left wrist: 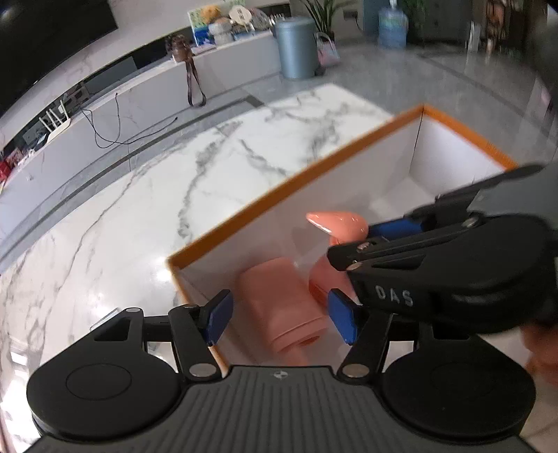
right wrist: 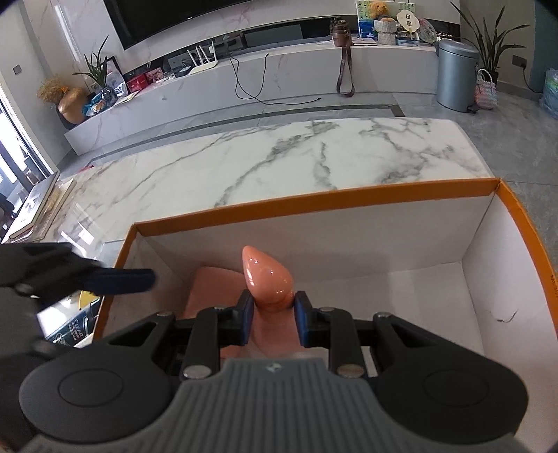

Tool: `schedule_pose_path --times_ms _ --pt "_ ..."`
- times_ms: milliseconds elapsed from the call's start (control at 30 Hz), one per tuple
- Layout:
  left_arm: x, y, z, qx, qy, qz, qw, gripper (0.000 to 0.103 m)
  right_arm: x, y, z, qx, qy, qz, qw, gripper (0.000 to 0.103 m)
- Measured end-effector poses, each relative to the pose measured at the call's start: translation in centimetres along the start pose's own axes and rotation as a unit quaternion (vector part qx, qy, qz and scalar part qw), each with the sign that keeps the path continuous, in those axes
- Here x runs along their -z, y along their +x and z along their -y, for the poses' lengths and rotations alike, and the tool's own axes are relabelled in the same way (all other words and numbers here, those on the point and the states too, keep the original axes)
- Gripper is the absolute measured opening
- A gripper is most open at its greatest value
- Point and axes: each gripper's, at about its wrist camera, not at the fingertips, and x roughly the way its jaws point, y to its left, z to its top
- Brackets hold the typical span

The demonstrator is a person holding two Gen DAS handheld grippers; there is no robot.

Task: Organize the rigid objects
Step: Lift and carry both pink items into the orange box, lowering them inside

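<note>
My right hand-held gripper (right wrist: 271,315) is clamped on the glossy, slippery-looking pink pump bottle (right wrist: 266,278) at its neck, my left hand-held gripper (left wrist: 279,315) spread apart.

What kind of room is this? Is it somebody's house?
Most likely a home living room. A big dark TV screen hangs on the wall above a long low marble cabinet, potted plants stand nearby, and a marble table holds an orange-rimmed box.
</note>
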Motion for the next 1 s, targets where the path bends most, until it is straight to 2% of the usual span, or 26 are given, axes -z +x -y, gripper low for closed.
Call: schedule_pose_path --times_ms 167,300,433,600,700,867,1000 --pt "0.5 -2.5 -1.4 0.024 -0.023 0.027 0.9991 0.073 0.1 -0.1 -0.2 0.003 0.001 -0.001 1.000 0.024" --pt "1.2 -3.4 -2.2 0.011 -0.047 0.036 0.9982 0.073 0.0 0.0 -0.6 0.001 -0.005 -0.004 1.000 0.024" --pt "1.7 -2.5 -3.6 0.018 -0.089 0.008 0.9958 0.072 0.0 0.3 -1.2 -0.001 -0.014 -0.007 1.000 0.025" --pt "2.3 -0.8 -4.6 0.078 -0.134 -0.015 0.9878 0.056 0.0 0.6 -2.1 -0.011 -0.016 -0.008 1.000 0.024" --pt "2.3 0.2 -4.9 0.098 -0.148 -0.023 0.9839 0.047 -0.1 0.8 -2.8 -0.014 -0.021 -0.007 1.000 0.024" --pt "2.5 1.0 -5.5 0.101 -0.158 -0.017 0.9821 0.037 -0.6 1.0 -3.3 -0.023 -0.023 0.003 0.999 0.019" --pt "2.3 1.3 -5.9 0.095 -0.158 -0.011 0.9828 0.032 -1.3 0.8 -3.6 -0.013 -0.028 0.016 0.999 0.003"
